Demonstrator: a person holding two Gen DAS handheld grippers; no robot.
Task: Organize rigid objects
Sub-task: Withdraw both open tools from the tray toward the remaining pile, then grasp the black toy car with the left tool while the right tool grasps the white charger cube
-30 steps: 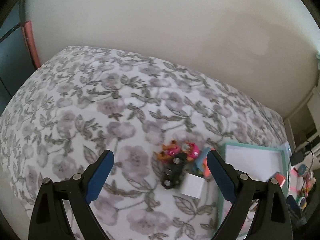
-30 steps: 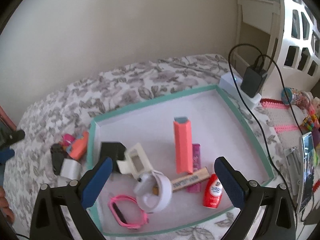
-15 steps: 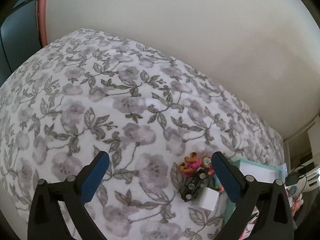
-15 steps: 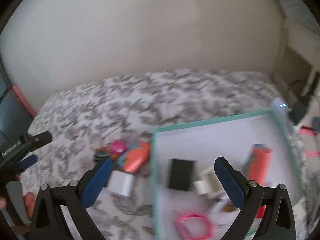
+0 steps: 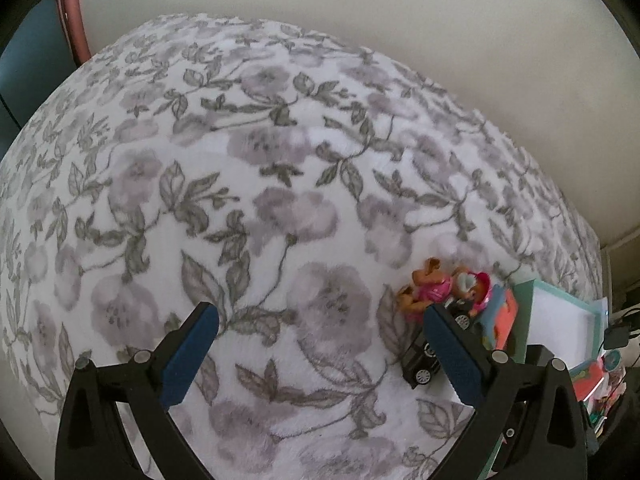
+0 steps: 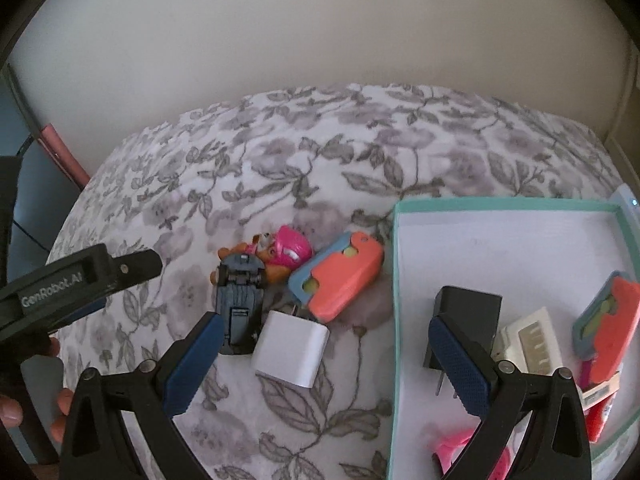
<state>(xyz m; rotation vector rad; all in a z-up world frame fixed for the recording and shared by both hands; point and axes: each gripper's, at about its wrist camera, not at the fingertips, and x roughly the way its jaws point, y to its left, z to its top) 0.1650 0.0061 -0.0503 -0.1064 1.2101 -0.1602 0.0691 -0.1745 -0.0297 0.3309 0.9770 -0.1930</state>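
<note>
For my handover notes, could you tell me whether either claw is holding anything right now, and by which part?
Nothing is held. The left claw and the right claw are both open and empty above the flowered blanket.

Your left gripper (image 5: pixel 320 318) points steeply down with its jaws spread wide and nothing between the blue pads (image 5: pixel 188 354); they have just been opening to that width. From the right wrist view its black body comes in from the left edge, with your fingertips (image 6: pixel 60 400) curled beneath it (only a few show). Your right gripper (image 6: pixel 322 334) is tilted downward too, jaws wide apart, its pads (image 6: pixel 460 364) closed on nothing.
</note>
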